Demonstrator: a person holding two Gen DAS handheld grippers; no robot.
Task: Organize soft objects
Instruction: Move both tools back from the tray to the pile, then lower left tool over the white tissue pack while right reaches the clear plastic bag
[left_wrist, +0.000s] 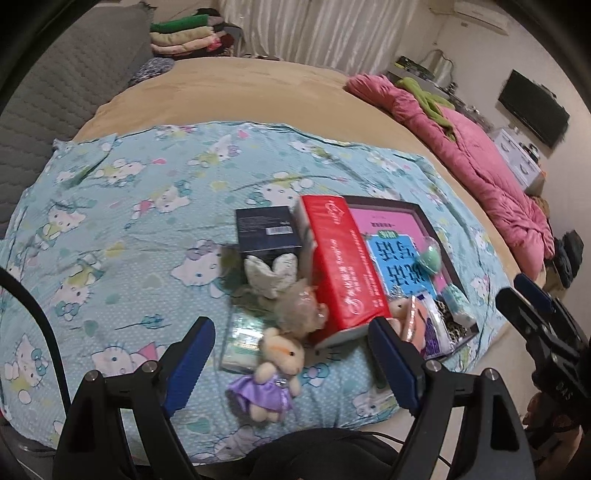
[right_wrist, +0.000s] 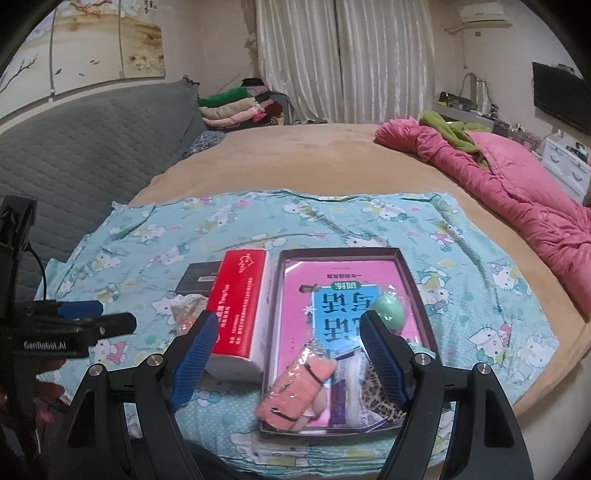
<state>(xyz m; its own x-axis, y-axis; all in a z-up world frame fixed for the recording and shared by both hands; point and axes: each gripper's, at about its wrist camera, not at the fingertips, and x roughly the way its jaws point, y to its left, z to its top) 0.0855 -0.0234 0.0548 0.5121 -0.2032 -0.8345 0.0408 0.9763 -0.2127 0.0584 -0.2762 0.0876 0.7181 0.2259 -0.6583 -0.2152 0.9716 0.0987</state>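
Observation:
A plush bunny in a purple dress lies on the Hello Kitty sheet between my open left gripper fingers. Behind it lie a wrapped beige plush, a grey-eared plush and a tissue pack. A red tissue box lies beside a dark tray holding a pink book, a green egg toy, a wrapped pink plush and a leopard pouch. My right gripper is open above the tray's near end.
A dark box lies behind the plush toys. A pink quilt is bunched along the bed's right side. A grey headboard and folded clothes stand at the far left. The bed edge is near.

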